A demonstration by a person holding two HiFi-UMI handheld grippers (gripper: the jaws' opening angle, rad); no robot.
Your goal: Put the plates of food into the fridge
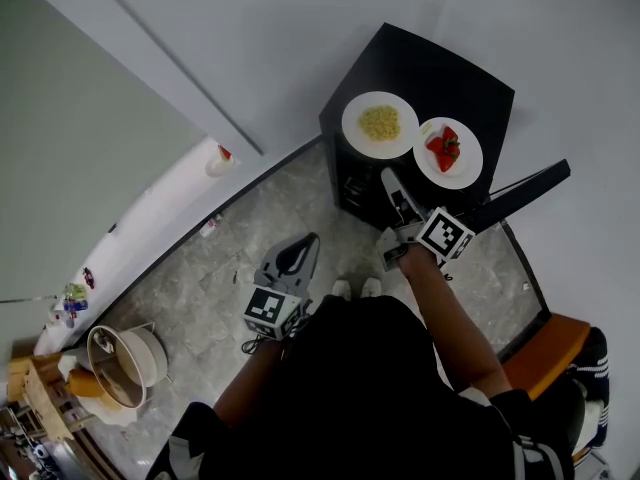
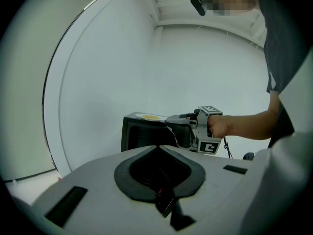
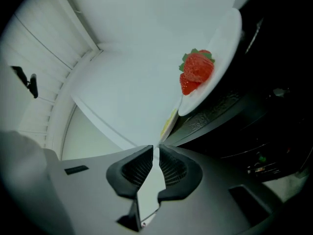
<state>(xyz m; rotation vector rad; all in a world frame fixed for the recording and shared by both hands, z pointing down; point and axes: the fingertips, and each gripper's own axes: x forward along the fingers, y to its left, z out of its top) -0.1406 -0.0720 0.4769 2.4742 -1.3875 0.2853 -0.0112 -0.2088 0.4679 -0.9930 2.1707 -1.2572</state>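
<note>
Far to the left of the black fridge (image 1: 400, 63), at floor level, stands a round pale pot (image 1: 150, 353) with a rimmed lid (image 1: 110, 366) leaning over its mouth; what it holds cannot be made out. Nearer the fridge, still to its left, a small white cup (image 1: 217, 161) sits on a white ledge with something red at its top.

The left gripper (image 1: 311, 239) hangs in front of the fridge and left of it, well apart from both plates. Its own view shows its jaws drawn together with nothing between them.

On the fridge top, the left plate (image 1: 380, 123) carries a heap of yellow food (image 1: 380, 122). The right gripper (image 1: 387, 176) points at the fridge's front edge, just below and between the two plates. Its jaws meet at the tips and grip nothing, and in its own view the rim of the nearer plate lies just beyond them.

The right plate (image 1: 448, 152), beside the first and close to it, holds red strawberries (image 1: 444, 148). A black panel (image 1: 525, 193) angles out from the fridge's right front corner, seemingly its door swung open. Both plates are on top of the fridge, not inside.
</note>
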